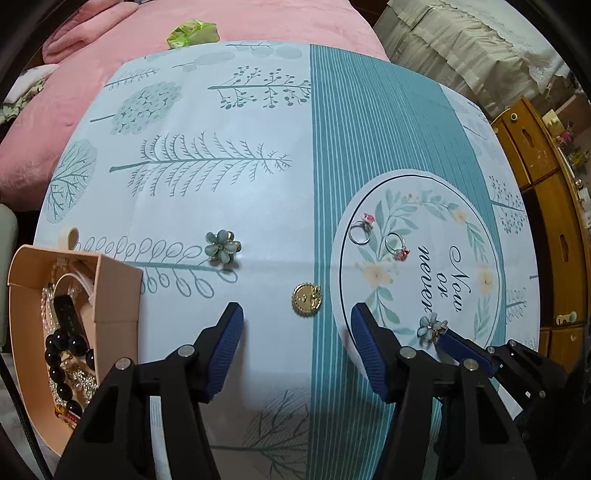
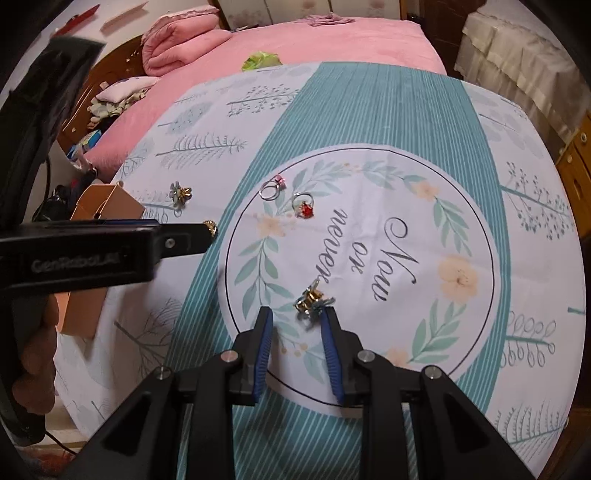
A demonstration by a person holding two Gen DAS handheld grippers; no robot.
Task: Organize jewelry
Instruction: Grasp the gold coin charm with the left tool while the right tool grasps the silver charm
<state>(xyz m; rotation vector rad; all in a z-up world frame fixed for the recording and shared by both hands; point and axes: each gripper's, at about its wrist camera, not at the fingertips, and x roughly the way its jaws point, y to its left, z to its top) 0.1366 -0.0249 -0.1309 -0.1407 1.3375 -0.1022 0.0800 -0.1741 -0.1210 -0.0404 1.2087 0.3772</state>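
My left gripper (image 1: 297,317) is open and empty above the tablecloth; a round gold brooch (image 1: 306,298) lies just beyond its tips. A pale blue flower brooch (image 1: 222,246) lies further left. A peach jewelry box (image 1: 40,317) at the left holds black beads and chains. Two rings (image 1: 359,233) (image 1: 397,246) lie on the printed circle. My right gripper (image 2: 297,317) is open, its tips on either side of a small blue flower clip (image 2: 312,299) on the cloth; the clip also shows in the left wrist view (image 1: 430,325).
The table (image 1: 258,192) carries a blue-and-white printed cloth. A pink bed (image 2: 295,40) lies behind it with a green wrapper (image 1: 191,33) near the edge. Wooden drawers (image 1: 546,229) stand at the right. A small white roll (image 1: 70,235) sits behind the box.
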